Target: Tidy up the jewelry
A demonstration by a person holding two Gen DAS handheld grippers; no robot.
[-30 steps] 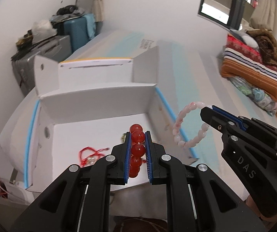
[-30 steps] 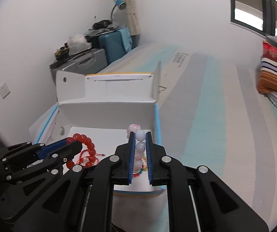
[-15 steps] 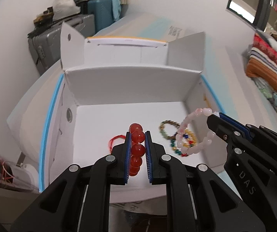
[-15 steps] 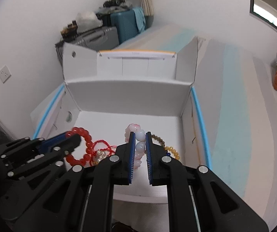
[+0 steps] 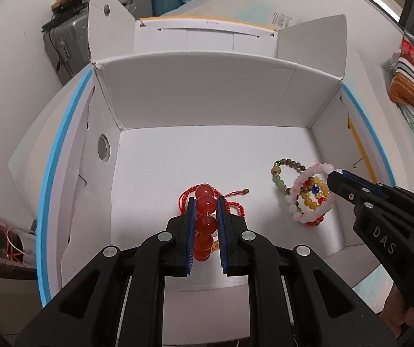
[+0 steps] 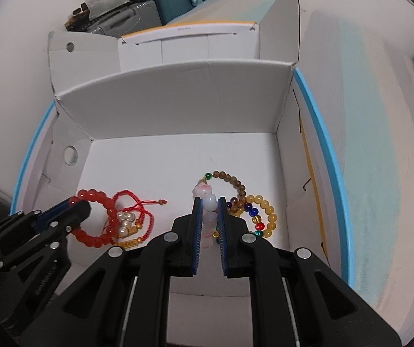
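Both bracelets hang over the open white cardboard box (image 5: 215,98). The left claw (image 5: 205,202) is clamped on the red bead bracelet (image 5: 205,217), the right claw (image 6: 209,202) on the pale pink bracelet (image 6: 208,208). Their smooth, glossy round beads look light but probably slippery, on limp strings; gripping across neighbouring beads seems safest. A red cord bracelet (image 6: 140,217) and multicoloured beads (image 6: 253,211) lie on the box floor.

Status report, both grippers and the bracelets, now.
Left gripper shut on red bead bracelet. Right gripper shut on pink bead bracelet. Both over white box; other bracelets lie beneath.
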